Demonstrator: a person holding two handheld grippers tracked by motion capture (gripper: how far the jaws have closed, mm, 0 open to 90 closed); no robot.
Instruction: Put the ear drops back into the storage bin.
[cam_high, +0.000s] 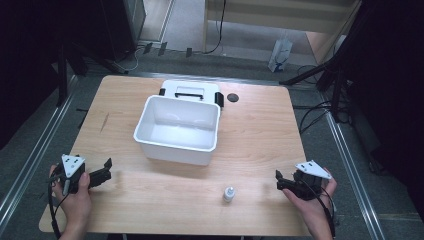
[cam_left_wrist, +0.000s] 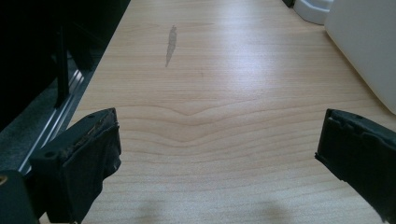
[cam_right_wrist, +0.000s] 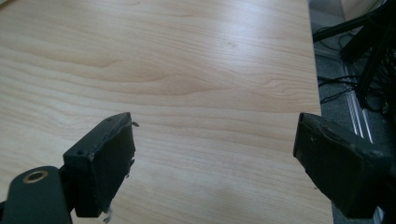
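Bottle (cam_high: 229, 193) stood upright near my right gripper (cam_high: 280, 181), both grippers spread and empty; a careless approach risked toppling it.

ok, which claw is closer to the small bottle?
The right claw: the small bottle stands just beside it near the front edge; the left claw is far across the table.
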